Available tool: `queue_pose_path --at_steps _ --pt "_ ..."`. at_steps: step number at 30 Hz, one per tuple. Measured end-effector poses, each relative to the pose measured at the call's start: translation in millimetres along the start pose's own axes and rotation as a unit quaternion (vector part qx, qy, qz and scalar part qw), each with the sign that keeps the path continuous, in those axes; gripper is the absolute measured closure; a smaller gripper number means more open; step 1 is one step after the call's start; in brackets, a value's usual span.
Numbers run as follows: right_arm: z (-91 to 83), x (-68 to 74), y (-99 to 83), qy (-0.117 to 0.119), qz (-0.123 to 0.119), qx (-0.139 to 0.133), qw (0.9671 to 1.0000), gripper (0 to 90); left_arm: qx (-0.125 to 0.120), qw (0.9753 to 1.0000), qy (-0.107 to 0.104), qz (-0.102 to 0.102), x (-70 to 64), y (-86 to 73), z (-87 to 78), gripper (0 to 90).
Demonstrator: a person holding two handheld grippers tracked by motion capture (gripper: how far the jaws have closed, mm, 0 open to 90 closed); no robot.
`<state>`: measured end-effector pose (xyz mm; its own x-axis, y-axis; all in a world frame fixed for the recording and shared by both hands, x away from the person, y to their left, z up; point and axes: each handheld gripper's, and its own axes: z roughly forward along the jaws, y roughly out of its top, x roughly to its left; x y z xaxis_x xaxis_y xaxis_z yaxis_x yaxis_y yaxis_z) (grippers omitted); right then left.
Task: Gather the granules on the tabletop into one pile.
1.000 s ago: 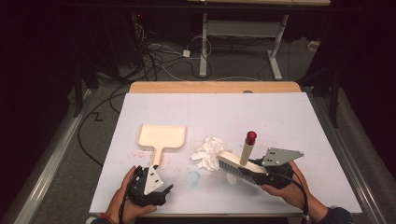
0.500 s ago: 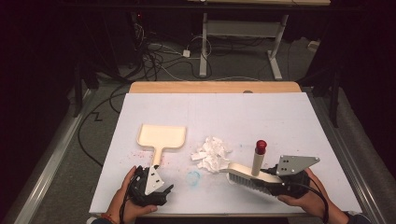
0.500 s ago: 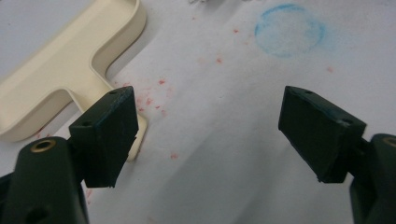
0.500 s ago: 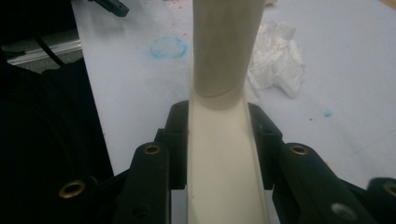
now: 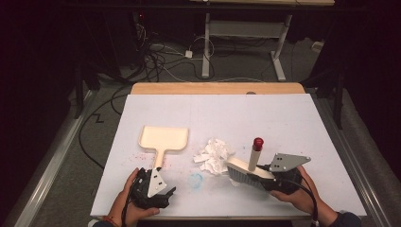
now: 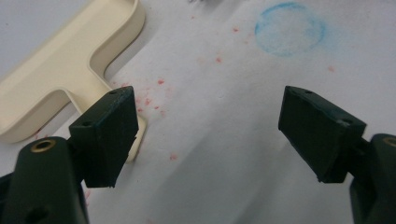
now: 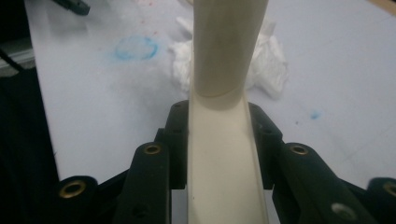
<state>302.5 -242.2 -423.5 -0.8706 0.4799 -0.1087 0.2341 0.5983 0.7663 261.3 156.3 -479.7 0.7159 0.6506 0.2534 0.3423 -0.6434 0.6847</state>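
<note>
A cream dustpan (image 5: 163, 138) lies flat on the white table, its handle pointing toward the person. My left gripper (image 5: 163, 191) rests just behind the handle's end, open and holding nothing. In the left gripper view the dustpan (image 6: 60, 70) lies at the left, its handle end beside the left jaw, and the gripper (image 6: 208, 126) is spread wide over bare table. My right gripper (image 5: 265, 178) is shut on a cream hand brush (image 5: 243, 171) whose red-tipped handle (image 5: 257, 150) stands upright. Crumpled white paper (image 5: 215, 156) lies just left of the bristles. The right gripper (image 7: 219, 116) clamps the brush body (image 7: 224, 158), paper (image 7: 273, 63) beyond.
A blue circular smudge (image 5: 196, 178) and red specks mark the white sheet (image 5: 283, 118) between the grippers. The smudge (image 6: 289, 29) lies ahead of the left gripper. A wooden edge (image 5: 217, 88) runs along the far side. Cables and desk legs lie on the floor beyond.
The right gripper pulled the brush right and toward the person, away from the paper, then brought it back left near the pile. The left gripper and dustpan stayed put.
</note>
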Motion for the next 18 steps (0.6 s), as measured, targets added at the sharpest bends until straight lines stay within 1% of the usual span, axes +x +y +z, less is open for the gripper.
queue_pose_path --at_steps 2,4,5,7,9,10,13,15,16,18 --pt "5.3 -2.1 2.8 -0.011 -0.001 -0.011 0.9999 68.3 0.000 1.0000 0.000 0.000 0.3 -0.1 0.7 18.9" --pt "10.2 -4.1 5.6 -0.021 0.003 -0.022 0.9995 68.3 0.001 1.0000 -0.001 -0.001 0.7 -0.1 1.5 18.9" --pt "11.7 -5.1 6.8 -0.020 0.008 -0.025 0.9995 68.3 0.001 1.0000 -0.002 0.000 0.5 -0.2 2.0 18.9" --pt "13.2 -5.6 9.0 -0.025 0.007 -0.032 0.9992 68.3 0.003 1.0000 -0.004 0.001 0.1 -0.5 2.4 18.9" --pt "12.3 -5.4 11.1 -0.018 0.005 -0.037 0.9991 68.3 0.004 1.0000 -0.003 0.003 0.0 -1.1 2.0 18.9" --pt "9.8 -4.1 12.1 -0.014 0.005 -0.033 0.9993 68.3 0.004 1.0000 -0.003 0.002 0.2 -1.5 1.4 18.9" --pt "0.5 -1.4 14.6 -0.012 -0.004 -0.037 0.9992 68.2 0.002 1.0000 -0.001 -0.002 0.8 -2.4 0.5 18.9" --pt "-6.7 0.6 15.6 -0.012 -0.003 -0.043 0.9990 68.3 0.002 1.0000 0.000 -0.001 0.8 -2.2 -0.2 18.9" --pt "-10.3 0.5 16.1 -0.009 -0.006 -0.046 0.9989 68.2 0.002 1.0000 0.000 0.000 0.7 -2.0 -0.4 18.9" --pt "-18.1 1.0 16.0 -0.007 -0.004 -0.048 0.9988 68.2 0.001 1.0000 0.000 0.000 0.5 -1.9 -0.4 18.9"
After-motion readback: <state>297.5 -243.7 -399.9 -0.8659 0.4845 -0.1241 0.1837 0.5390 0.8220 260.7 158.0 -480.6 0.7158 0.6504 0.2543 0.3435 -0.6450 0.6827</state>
